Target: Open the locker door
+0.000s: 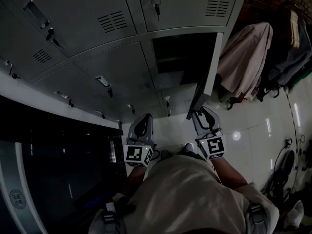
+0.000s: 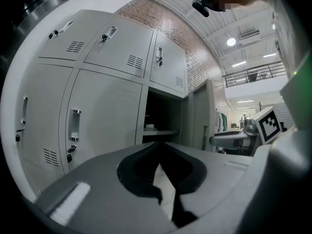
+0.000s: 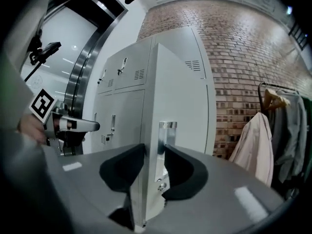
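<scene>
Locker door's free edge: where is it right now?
Right gripper view, centre: the free edge of the open locker door stands upright between the jaws of the right gripper, coats hanging off to its right.

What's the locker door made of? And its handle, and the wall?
Locker door: looks like thin sheet metal, painted smooth pale grey, with punched vent slots. Its handle: shiny bare metal, probably. Wall: rough reddish bricks with visible mortar lines.
</scene>
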Action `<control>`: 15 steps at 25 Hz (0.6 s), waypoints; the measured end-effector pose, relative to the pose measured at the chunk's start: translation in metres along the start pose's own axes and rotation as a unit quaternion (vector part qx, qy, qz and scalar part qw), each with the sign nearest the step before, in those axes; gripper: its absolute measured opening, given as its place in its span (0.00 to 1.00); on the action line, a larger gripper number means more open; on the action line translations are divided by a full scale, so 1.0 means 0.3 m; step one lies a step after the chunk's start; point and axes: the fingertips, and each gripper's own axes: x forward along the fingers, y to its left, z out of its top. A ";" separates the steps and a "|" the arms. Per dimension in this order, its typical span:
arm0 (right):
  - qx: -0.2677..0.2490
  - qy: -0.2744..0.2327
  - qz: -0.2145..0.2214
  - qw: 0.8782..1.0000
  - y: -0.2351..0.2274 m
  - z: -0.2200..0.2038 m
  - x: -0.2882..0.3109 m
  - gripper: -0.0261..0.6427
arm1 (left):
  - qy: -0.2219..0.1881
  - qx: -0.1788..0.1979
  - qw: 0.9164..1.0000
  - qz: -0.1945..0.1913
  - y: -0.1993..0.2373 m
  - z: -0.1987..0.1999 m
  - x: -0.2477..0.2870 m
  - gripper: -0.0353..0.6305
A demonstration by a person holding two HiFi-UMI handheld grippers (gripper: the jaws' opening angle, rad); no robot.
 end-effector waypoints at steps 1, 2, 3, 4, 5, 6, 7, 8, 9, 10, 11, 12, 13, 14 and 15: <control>0.001 -0.001 -0.005 1.000 -0.011 0.005 -0.018 0.23 | 0.000 -0.001 1.000 -0.003 -0.008 -0.004 0.006 0.08; 0.006 0.002 -0.008 1.000 -0.018 0.011 -0.037 0.22 | 0.001 -0.001 1.000 -0.006 -0.016 -0.008 0.012 0.08; 0.016 0.016 -0.008 1.000 -0.021 0.011 -0.059 0.21 | 0.001 -0.001 1.000 -0.009 -0.024 -0.011 0.016 0.08; 0.024 0.038 -0.009 0.999 -0.021 0.007 -0.081 0.21 | 0.001 -0.001 1.000 -0.010 -0.032 -0.013 0.017 0.08; 0.025 0.049 -0.011 0.998 -0.025 0.007 -0.099 0.21 | 0.000 -0.001 1.000 -0.011 -0.039 -0.014 0.017 0.08; 0.020 0.039 -0.017 0.999 -0.034 0.016 -0.109 0.17 | 0.000 -0.001 1.000 -0.012 -0.045 -0.015 0.017 0.08; 0.014 0.019 -0.025 0.999 -0.048 0.030 -0.117 0.14 | 0.000 -0.002 1.000 -0.013 -0.051 -0.014 0.017 0.08; 0.013 0.008 -0.034 0.999 -0.061 0.041 -0.126 0.12 | 0.000 -0.002 1.000 -0.013 -0.057 -0.013 0.017 0.08; 0.016 0.005 -0.041 0.999 -0.068 0.048 -0.136 0.11 | -0.001 -0.002 1.000 -0.014 -0.064 -0.010 0.016 0.08; 0.019 0.001 -0.046 0.999 -0.073 0.053 -0.144 0.10 | -0.002 -0.002 1.000 -0.014 -0.070 -0.004 0.014 0.08; 0.023 0.001 -0.050 0.998 -0.077 0.054 -0.151 0.09 | -0.003 -0.002 1.000 -0.015 -0.074 0.002 0.012 0.08; 0.028 0.003 -0.055 0.998 -0.082 0.054 -0.156 0.07 | -0.004 -0.001 1.000 -0.014 -0.078 0.009 0.009 0.08; 0.029 -0.005 -0.062 0.998 -0.090 0.061 -0.159 0.06 | -0.005 -0.001 1.000 -0.014 -0.082 0.015 0.005 0.08; 0.028 -0.017 -0.068 0.997 -0.098 0.072 -0.162 0.05 | -0.007 -0.001 1.000 -0.014 -0.084 0.022 0.001 0.08; 0.028 -0.025 -0.073 0.997 -0.102 0.081 -0.167 0.04 | -0.008 0.000 1.000 -0.013 -0.086 0.029 -0.005 0.08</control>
